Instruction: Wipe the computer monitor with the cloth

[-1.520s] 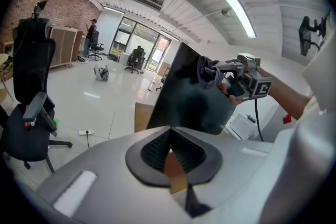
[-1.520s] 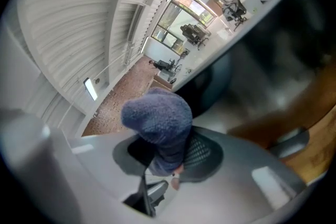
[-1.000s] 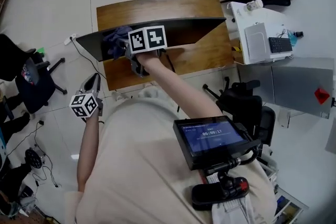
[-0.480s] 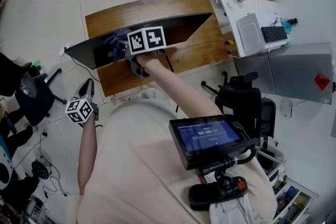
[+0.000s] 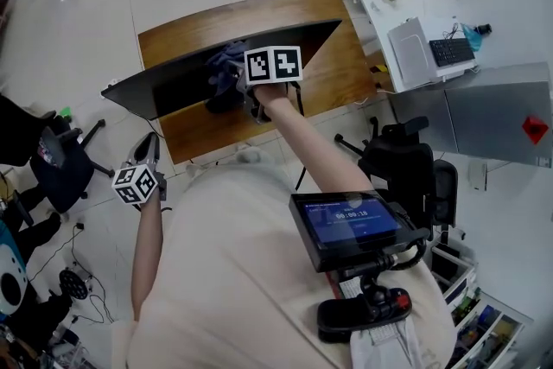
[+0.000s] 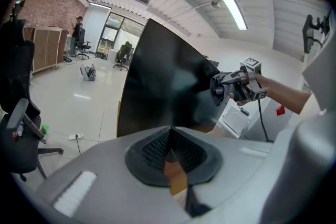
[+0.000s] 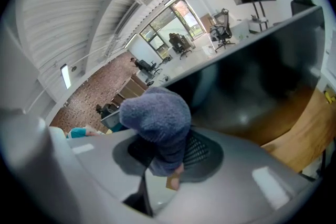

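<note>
Right gripper view: right gripper (image 7: 169,168) clamped on cloth (image 7: 156,119), wad at monitor (image 7: 262,55).
Cloth soft, light, grippy; held by its lower fold, fine. Monitor upright on desk (image 5: 341,82), panel likely fragile, so light pressure. Near left, left gripper (image 6: 170,157) clenched, empty.

Your right arm stretches forward, and the right tool (image 5: 244,85) grips the cloth (image 7: 157,123) between its jaws. Your left tool (image 5: 149,147) is held low at your side, jaws pressed together.
</note>
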The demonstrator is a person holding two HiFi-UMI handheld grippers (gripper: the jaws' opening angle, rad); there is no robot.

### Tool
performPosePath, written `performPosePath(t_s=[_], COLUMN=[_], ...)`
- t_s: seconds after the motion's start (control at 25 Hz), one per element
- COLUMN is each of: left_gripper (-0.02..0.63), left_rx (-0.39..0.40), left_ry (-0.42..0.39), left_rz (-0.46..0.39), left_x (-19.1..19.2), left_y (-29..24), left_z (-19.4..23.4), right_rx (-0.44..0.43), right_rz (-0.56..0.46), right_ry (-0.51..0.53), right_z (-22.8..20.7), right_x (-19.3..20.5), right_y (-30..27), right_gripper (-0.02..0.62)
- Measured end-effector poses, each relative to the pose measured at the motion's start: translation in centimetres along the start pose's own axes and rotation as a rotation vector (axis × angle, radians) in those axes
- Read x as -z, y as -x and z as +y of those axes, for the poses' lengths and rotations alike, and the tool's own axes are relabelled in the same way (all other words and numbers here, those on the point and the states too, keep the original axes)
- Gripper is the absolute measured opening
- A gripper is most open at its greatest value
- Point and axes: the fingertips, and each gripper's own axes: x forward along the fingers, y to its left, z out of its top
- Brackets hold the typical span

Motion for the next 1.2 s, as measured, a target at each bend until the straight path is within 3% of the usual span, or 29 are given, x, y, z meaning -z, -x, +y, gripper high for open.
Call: performPosePath(t_s=[0.24, 0.48, 0.72, 0.96, 1.2], left_gripper=[-0.017, -0.017, -0.017, -0.017, -0.017], left_rx=[-0.014, -0.028, -0.052, -0.067, -0.089], left_ry=[-0.005, 0.007, 0.03, 0.039, 0.055], left_rz=[0.005, 0.002, -0.008, -0.014, -0.008], left_x=[0.5, 0.9, 1.4, 2.1, 3.7], left_y=[-0.4, -1.8, -3.0, -4.9, -5.8], left_z=[-1.3, -3.2, -4.7, -7.0, -8.8], right_rx=[0.053, -0.046, -0.051, -0.052, -0.063], right_rz=[-0.042, -0.169, -0.222, -0.155, -0.062], right_ry=[-0.011, 0.04, 0.157, 0.354, 0.418], right_z=[-4.4, -5.9, -7.9, -10.1, -12.5], right_x=[-0.7, -1.7, 0.5, 6.0, 10.6], right_y=[2.8, 8.0, 11.1, 10.1, 8.6], right_gripper=[0.103, 0.104, 0.106, 0.109, 0.112])
